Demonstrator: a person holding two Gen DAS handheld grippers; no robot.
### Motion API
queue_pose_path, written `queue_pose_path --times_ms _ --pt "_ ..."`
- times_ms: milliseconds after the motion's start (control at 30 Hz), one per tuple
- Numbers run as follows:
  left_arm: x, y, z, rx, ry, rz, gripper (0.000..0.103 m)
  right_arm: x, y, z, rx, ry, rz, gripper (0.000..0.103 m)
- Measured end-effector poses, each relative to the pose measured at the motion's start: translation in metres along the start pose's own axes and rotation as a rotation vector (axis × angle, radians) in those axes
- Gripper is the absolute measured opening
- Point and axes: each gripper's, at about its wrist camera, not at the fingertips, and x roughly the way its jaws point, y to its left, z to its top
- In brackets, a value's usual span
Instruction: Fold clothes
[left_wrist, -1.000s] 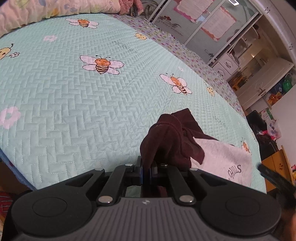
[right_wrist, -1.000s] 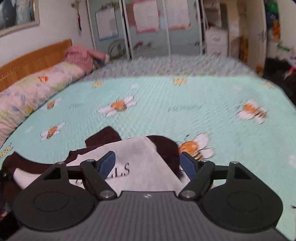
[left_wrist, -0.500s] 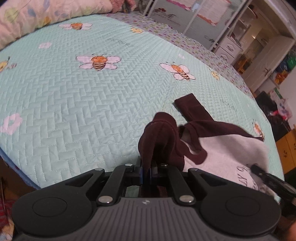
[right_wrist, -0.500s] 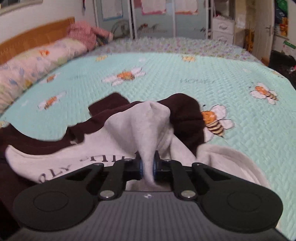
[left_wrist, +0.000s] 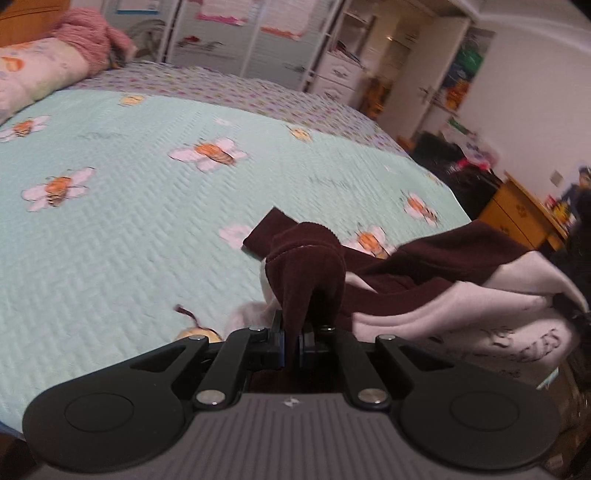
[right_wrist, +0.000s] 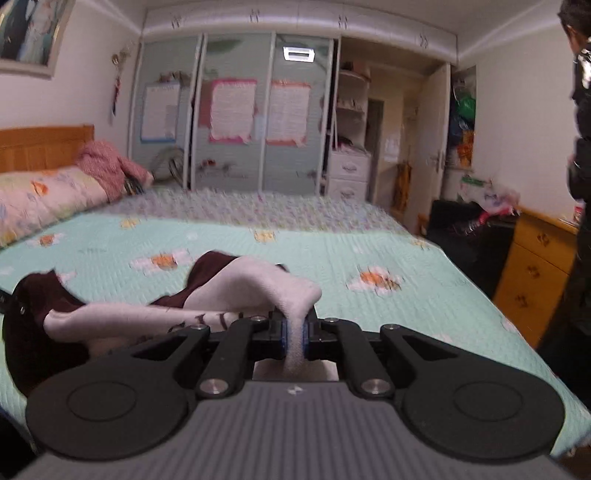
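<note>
While both tongs are squeezed tight, each one has a bit of the same shirt (left_wrist: 443, 295) pinched in it. The left gripper (left_wrist: 291, 345) is closed on a fold of the dark red cloth, which bunches up in a hump just past its tips. The right gripper (right_wrist: 294, 338) is closed on a fold of the white cloth — the soft fabric pokes through between its blue pads (right_wrist: 283, 338) and hangs over them.

The shirt is white in the middle with dark red sleeves (there are dark letters on the white part, too blurry to read). It is stretched between the two tongs and lifted at both pinched spots, and it sags in between. One dark red sleeve end (left_wrist: 267, 232) lies flat on the bedspread (left_wrist: 129, 240), a little way past the left tongs.

The bedspread is pale green with bees and white flowers on it. It covers a big bed. At the far end there is a long flowery pillow (right_wrist: 44, 199) with a pink bundle (right_wrist: 107, 166) beside it, and a wooden headboard (right_wrist: 40, 146) behind.

Past the bed stand tall closet doors (right_wrist: 236, 110) with paper sheets stuck on them. On the right side is a yellow wooden cabinet (right_wrist: 535, 273) — and a person in dark clothes (right_wrist: 580, 184) stands next to it.
</note>
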Motion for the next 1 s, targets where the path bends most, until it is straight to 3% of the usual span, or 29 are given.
queue_pose_path --times_ms 100,233,333,500,600,667,733,767,833,900,1000 --pt "0.012 -0.002 0.002 0.008 0.002 0.078 0.005 0.013 -0.013 -0.006 0.157 0.060 0.078 0.009" --pt "0.007 -0.008 0.050 0.061 -0.143 0.178 0.005 0.012 0.006 0.037 0.127 -0.063 0.150 0.009" --pt "-0.013 -0.033 0.113 0.104 -0.284 0.156 0.005 0.014 0.015 0.095 0.128 -0.219 0.213 0.009" --pt "-0.066 -0.106 0.206 0.221 -0.562 0.113 0.005 0.000 0.007 0.175 0.156 -0.487 0.194 0.009" --pt "-0.096 -0.149 0.237 0.303 -0.708 0.051 0.005 -0.010 -0.009 0.192 0.189 -0.605 0.141 0.009" --pt "-0.102 -0.170 0.249 0.345 -0.735 0.005 0.005 -0.011 -0.024 0.185 0.225 -0.627 0.102 0.010" --pt "-0.092 -0.180 0.252 0.384 -0.682 -0.031 0.006 -0.005 -0.041 0.168 0.271 -0.593 0.063 0.017" --pt "-0.080 -0.180 0.248 0.399 -0.632 -0.045 0.007 0.003 -0.049 0.156 0.300 -0.542 0.043 0.029" --pt "-0.044 -0.170 0.231 0.410 -0.476 -0.051 0.011 0.031 -0.064 0.123 0.343 -0.347 0.024 0.072" --pt "-0.002 -0.146 0.204 0.363 -0.286 -0.030 0.013 0.063 -0.076 0.076 0.379 -0.100 0.007 0.075" --pt "0.055 -0.078 0.145 0.157 -0.030 -0.002 0.016 0.094 -0.098 -0.006 0.550 0.211 0.053 0.074"
